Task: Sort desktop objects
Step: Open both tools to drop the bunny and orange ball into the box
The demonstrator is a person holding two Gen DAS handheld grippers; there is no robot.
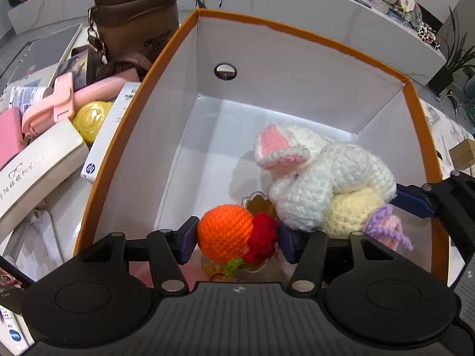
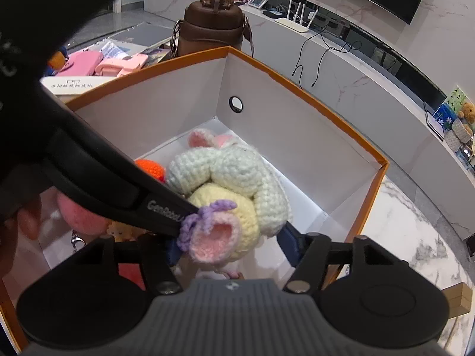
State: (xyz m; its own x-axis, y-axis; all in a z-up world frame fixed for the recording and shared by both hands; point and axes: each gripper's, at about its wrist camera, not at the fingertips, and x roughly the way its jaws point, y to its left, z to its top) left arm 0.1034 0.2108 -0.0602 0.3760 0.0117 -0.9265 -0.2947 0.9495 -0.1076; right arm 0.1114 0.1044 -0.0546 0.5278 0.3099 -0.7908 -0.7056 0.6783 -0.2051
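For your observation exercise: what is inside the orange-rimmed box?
Inside the orange-rimmed box: a white crochet bunny, a cream crochet toy with purple bow, and an orange-and-red crochet charm. Whatever lies beneath them, and the near floor behind the grippers, is covered.

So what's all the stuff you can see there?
orange-rimmed white cardboard box: one, centre
white crocheted bunny with pink ears: one, inside box
cream crocheted toy with purple bow: one, between right hand-held gripper's fingers
orange and red crocheted ball charm: one, between left hand-held gripper's fingers
brown bottle in carry pouch: one, behind box
yellow ball: one, left of box
pink cases: several, left
left hand-held gripper: black, blue pads
right hand-held gripper: black, blue pads
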